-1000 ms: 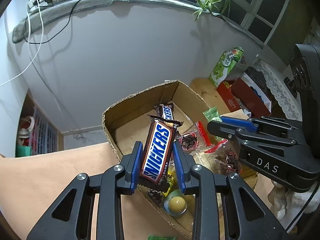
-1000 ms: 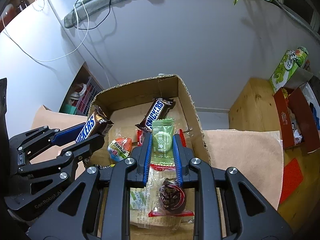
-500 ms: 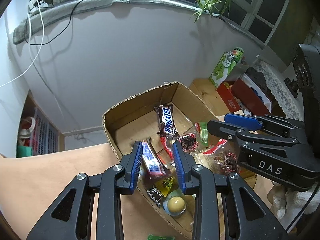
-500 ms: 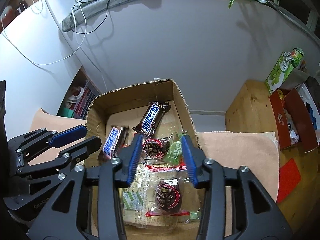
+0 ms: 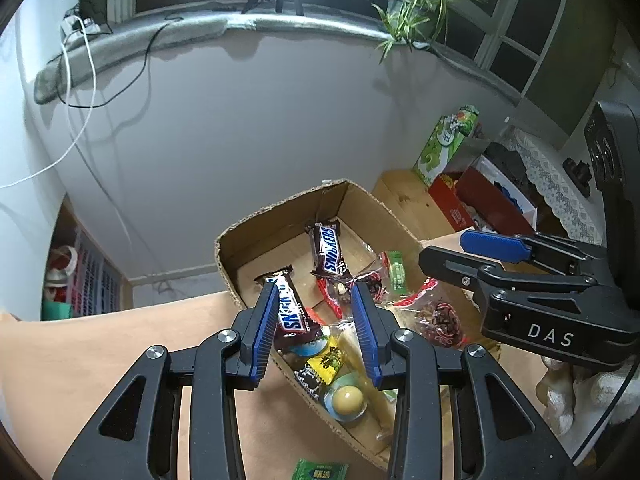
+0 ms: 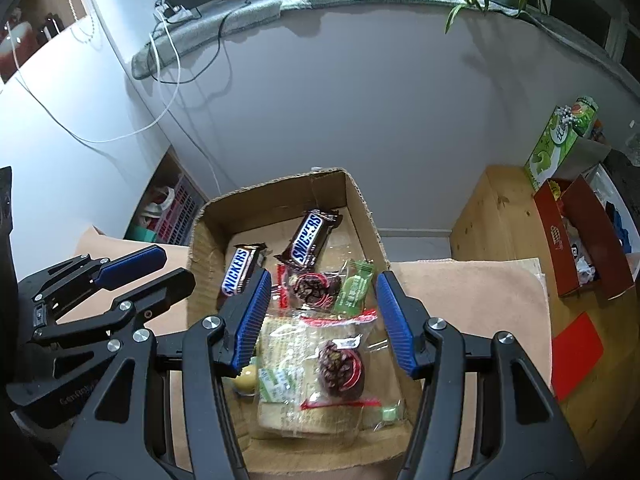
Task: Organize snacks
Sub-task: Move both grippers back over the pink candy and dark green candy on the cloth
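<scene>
**Snack box on a peach-covered tabletop, both grippers empty above it**

Peach cloth covers the tabletop (image 6: 472,300), which sits below a pale wall and a windowsill with a spider plant (image 5: 412,4). An open cardboard box (image 6: 208,220) rests on it, holding the snacks. Two Snickers bars lie inside: one (image 6: 240,270) along the left wall, another (image 6: 310,236) angled toward the back. Nearby sit a green candy packet (image 6: 354,286), clear red-trimmed packets of dark sweets (image 6: 340,364) and a round yellow sweet (image 5: 348,398).

Left gripper (image 5: 316,320) hovers over the box's near-left corner; its blue fingers (image 5: 264,328) have just been opening and stand apart, nothing between them. Right gripper (image 6: 320,316) hangs over the box's near end, fingers (image 6: 394,324) parted wide, gripping nothing. One more green packet (image 5: 320,470) lies outside the box on the cloth.
</scene>
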`<state>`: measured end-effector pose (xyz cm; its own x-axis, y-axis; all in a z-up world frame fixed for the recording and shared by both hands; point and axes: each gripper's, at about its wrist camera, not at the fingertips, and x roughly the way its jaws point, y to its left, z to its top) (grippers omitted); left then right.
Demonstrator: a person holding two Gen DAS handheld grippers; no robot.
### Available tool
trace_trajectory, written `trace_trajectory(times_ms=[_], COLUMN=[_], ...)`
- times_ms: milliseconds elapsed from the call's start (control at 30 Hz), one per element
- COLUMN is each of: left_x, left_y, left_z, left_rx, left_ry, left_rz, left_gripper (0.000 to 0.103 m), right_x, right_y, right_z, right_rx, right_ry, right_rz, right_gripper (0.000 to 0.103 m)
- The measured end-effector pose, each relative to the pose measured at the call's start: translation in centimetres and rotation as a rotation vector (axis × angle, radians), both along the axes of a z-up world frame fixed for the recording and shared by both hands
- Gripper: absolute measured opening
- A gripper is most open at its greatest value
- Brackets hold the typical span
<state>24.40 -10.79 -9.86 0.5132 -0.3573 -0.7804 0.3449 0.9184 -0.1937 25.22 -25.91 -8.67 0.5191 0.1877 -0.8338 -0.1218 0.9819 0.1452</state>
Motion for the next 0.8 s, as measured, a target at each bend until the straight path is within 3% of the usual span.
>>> trace_trajectory(times_ms=[500, 633, 800], left_x=[-3.8, -5.1, -6.7], left_y=[5.1, 8.1, 11.6], left_z=[2.0, 1.5, -0.2], left_rx=[-0.016, -0.01, -0.005], left_ry=[-0.034, -0.018, 0.03], left_rz=[0.048, 0.098, 0.163], left_gripper=[0.036, 0.036, 0.036], right_x=[-7.4, -10.2, -12.8], right_y=[3.8, 6.2, 9.8], right_z=[2.4, 1.3, -1.9], right_rx=[0.076, 0.109, 0.071], right_ry=[-0.056, -0.025, 0.047], right_rz=[0.114, 0.199, 0.328], right_gripper=[0.057, 0.057, 0.057])
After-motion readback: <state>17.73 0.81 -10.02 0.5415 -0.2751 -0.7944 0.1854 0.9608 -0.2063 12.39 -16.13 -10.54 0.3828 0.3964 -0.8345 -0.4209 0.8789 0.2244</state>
